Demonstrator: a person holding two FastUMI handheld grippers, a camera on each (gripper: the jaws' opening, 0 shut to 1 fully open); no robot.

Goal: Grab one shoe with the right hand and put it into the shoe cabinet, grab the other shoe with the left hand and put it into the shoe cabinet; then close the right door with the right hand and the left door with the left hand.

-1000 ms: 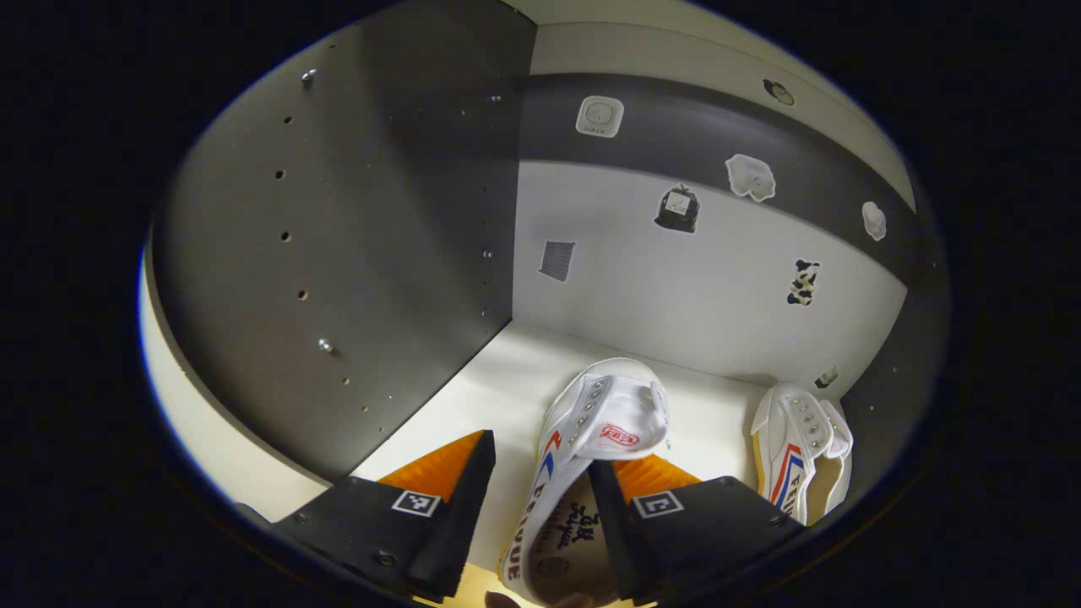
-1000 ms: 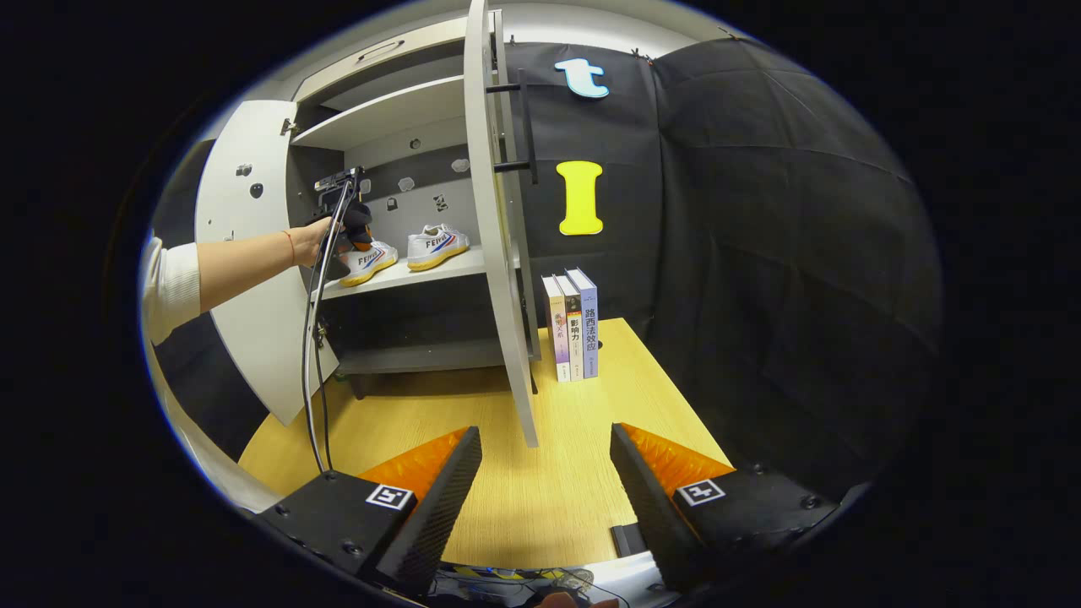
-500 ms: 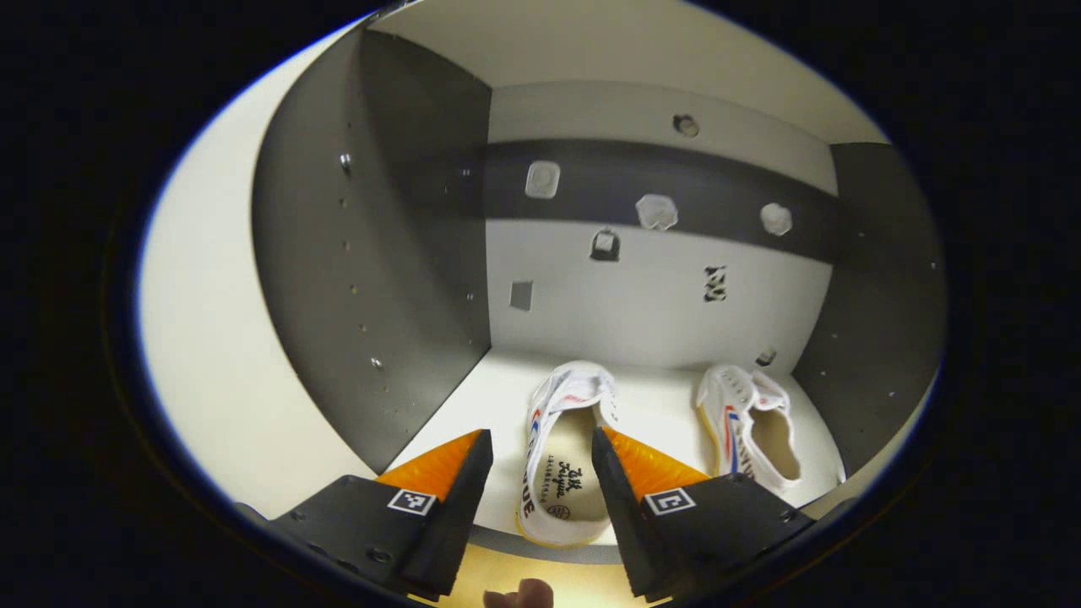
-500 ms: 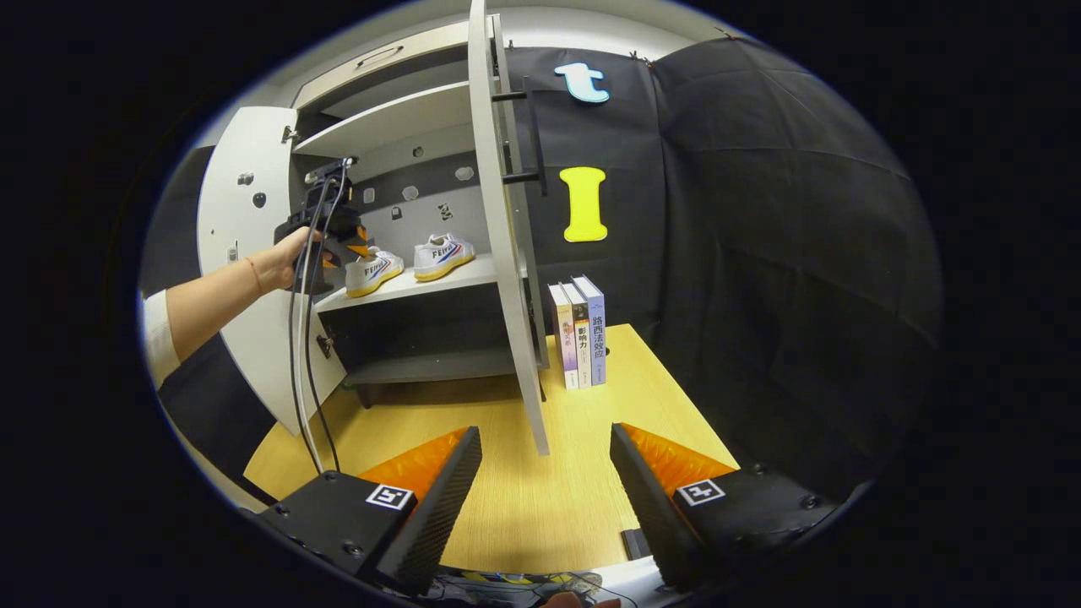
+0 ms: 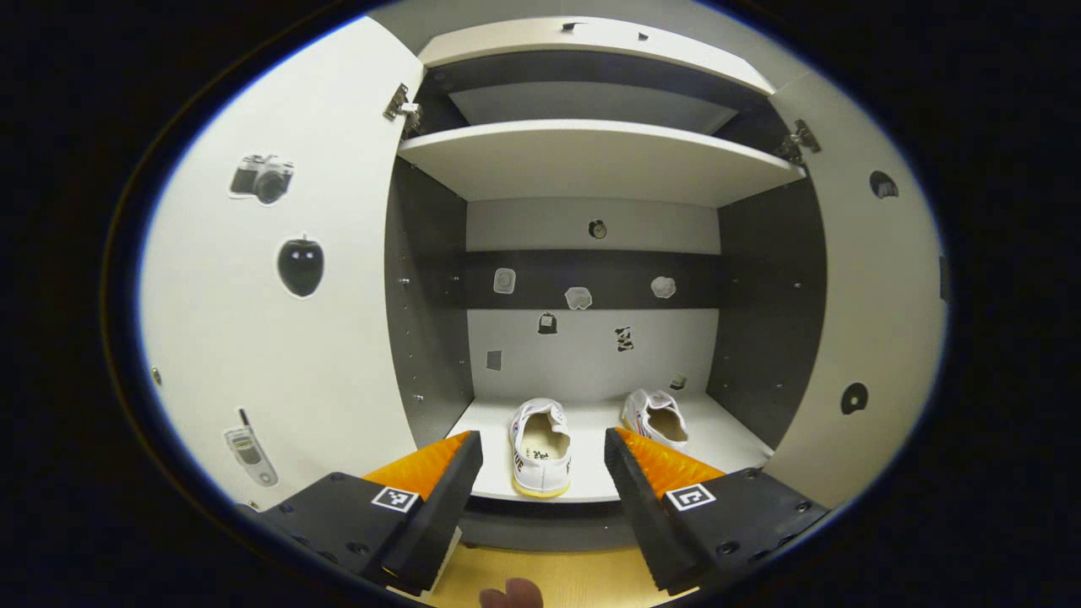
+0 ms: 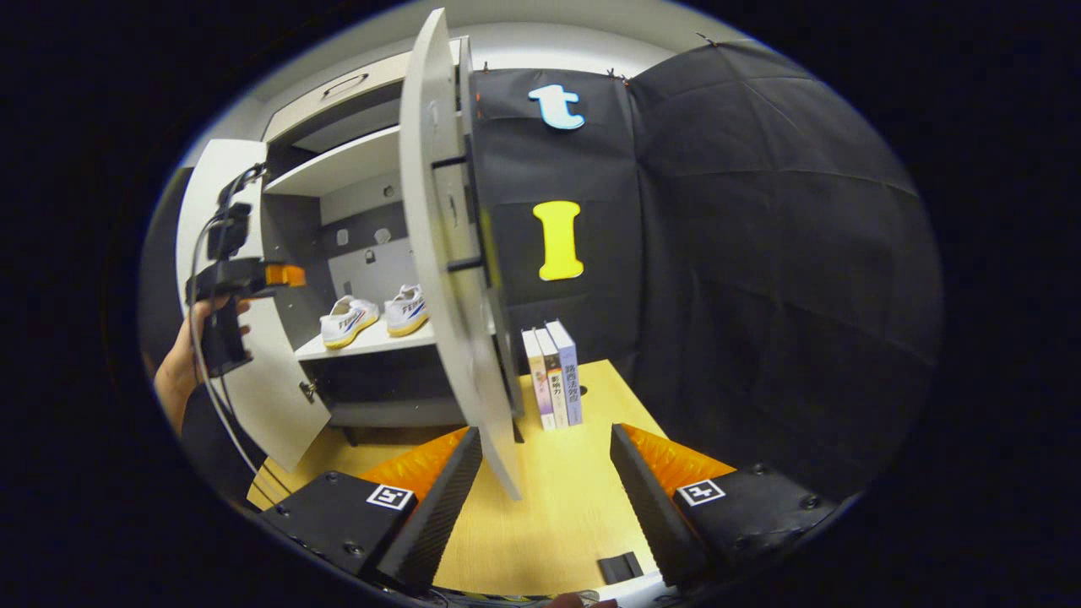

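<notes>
- White canvas shoes with yellowish soles sit side by side on the shoe cabinet (image 5: pixel 591 160) shelf, heels toward the camera: the left shoe (image 5: pixel 540 446) lies straight ahead between the spread fingers, the right shoe (image 5: pixel 657 415) just beyond the right-hand finger.
- Left gripper (image 5: pixel 540 498) is held wide apart, grasping nothing, short of the shelf edge.
- Left door (image 5: pixel 279 338) and right door (image 5: pixel 853 338) stand swung out.
- Right gripper (image 6: pixel 545 498) gapes empty over the wooden table (image 6: pixel 549 507); the right door's edge rises between its fingers, books (image 6: pixel 553 376) beyond.

doors (image 5: pixel 279 321) open — shelf front (image 5: pixel 583 494) unobstructed
</notes>
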